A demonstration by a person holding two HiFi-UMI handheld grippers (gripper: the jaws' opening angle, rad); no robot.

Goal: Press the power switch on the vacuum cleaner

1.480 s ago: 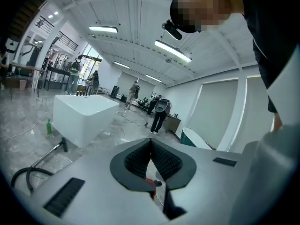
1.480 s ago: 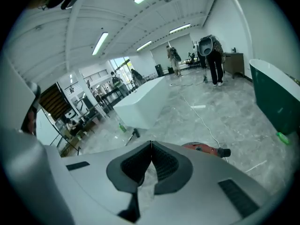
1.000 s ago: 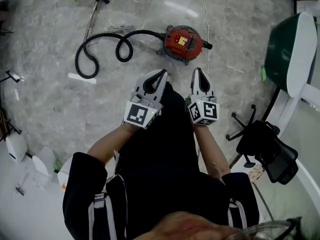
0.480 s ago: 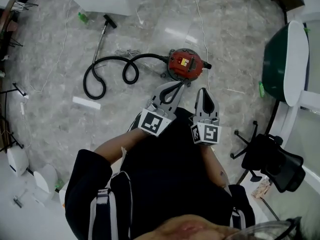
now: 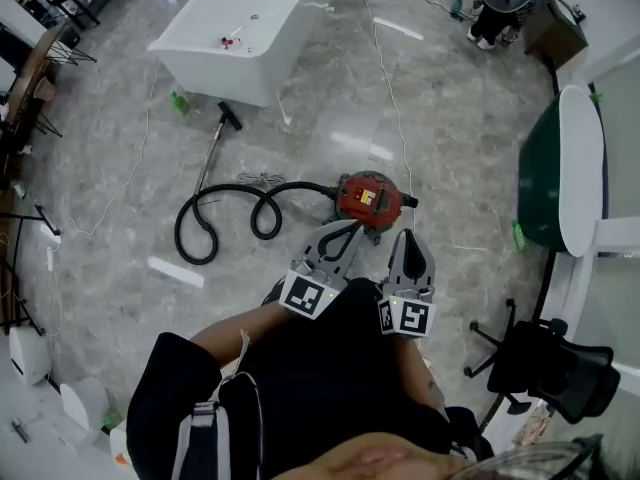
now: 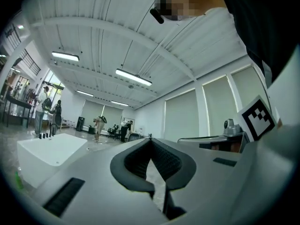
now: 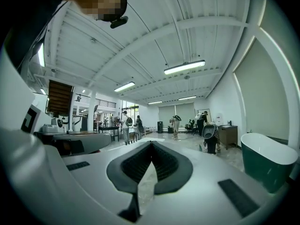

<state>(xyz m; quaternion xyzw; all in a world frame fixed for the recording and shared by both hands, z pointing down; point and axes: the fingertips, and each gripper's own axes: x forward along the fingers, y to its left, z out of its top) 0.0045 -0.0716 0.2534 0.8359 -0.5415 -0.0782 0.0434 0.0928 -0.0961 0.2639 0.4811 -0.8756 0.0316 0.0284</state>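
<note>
Left claw (image 5: 347,230) and right claw (image 5: 408,238) are held side by side in front of the person, each with its jaws together on nothing. The red vacuum cleaner (image 5: 368,198) sits on the grey floor (image 5: 450,118) just beyond their tips, untouched, its black hose (image 5: 225,223) looping off to the left.

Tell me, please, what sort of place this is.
Probably a large open workshop or showroom hall: polished stone floor, a white tub and a green tub standing free, strip lights on a high ceiling.
</note>
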